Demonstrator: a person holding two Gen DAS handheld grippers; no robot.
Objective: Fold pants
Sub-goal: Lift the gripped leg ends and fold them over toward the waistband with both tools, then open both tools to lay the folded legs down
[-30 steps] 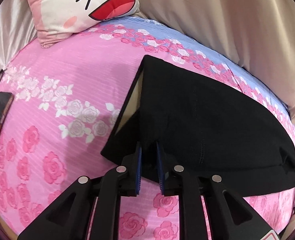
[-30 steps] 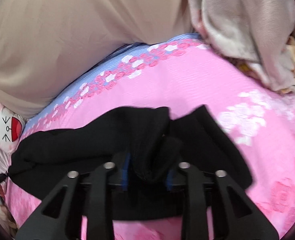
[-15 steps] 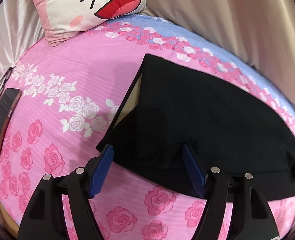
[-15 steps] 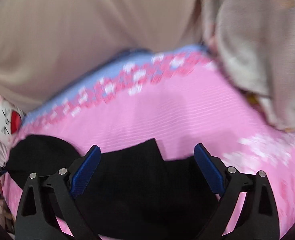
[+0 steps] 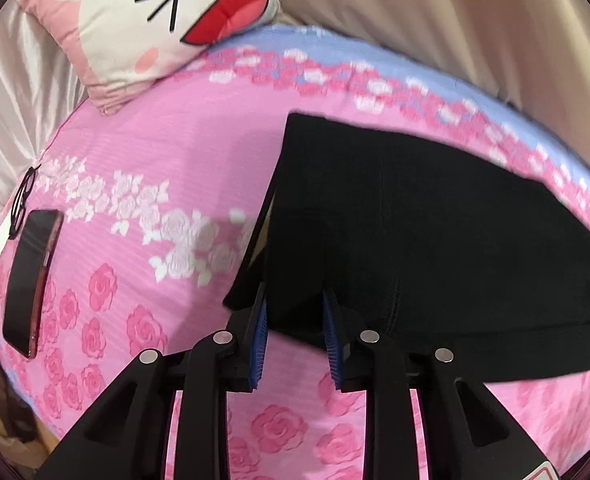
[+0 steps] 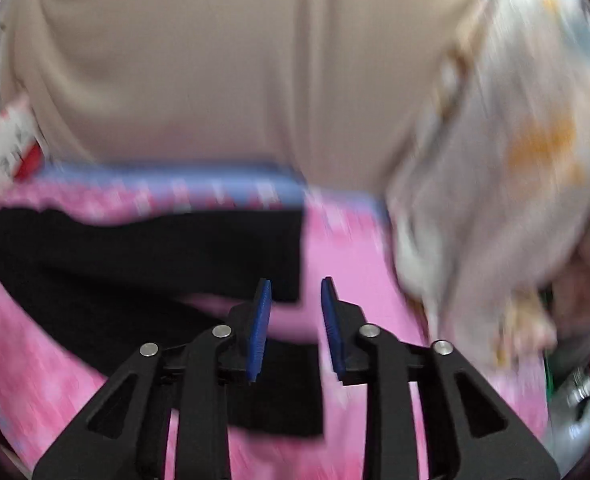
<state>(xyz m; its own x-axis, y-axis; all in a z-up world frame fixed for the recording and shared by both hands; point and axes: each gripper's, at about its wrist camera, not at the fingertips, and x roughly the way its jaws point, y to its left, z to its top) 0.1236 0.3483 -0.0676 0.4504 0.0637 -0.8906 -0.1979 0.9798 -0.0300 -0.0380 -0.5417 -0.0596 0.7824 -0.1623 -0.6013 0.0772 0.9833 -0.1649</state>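
Because both tools let go half a second ago and are now narrowing again, this looks like the gap between one fold and the next.

In the left wrist view the black pants (image 5: pixel 435 240) lie flat on the pink flowered bed (image 5: pixel 135 184), filling the right half of the frame. The left tool (image 5: pixel 295 308) sits at the bottom middle. Half a second ago its blue pads were spread very wide. Now they are much closer, with a gap left between them, and the near edge of the pants lies in that gap. I cannot tell if the pads are touching the cloth yet.

In the right wrist view the picture is blurry, so that hand is moving fast. The pants (image 6: pixel 143 264) are on the left side of the frame, and a black piece also shows at the bottom middle, under the right tool (image 6: pixel 295 304). Its pads are also closer than before but not pressed together. Only pink bed shows between the tips, so it holds nothing.

A cat-face pillow (image 5: pixel 155 28) is at the upper left, and a phone (image 5: pixel 31 280) and glasses (image 5: pixel 23 200) lie on the left edge of the bed, well apart from the pants. A pale blanket (image 6: pixel 515 160) is heaped at the right.

I think the pants are partly folded, and the left tool is getting ready to pinch the edge for one more fold.
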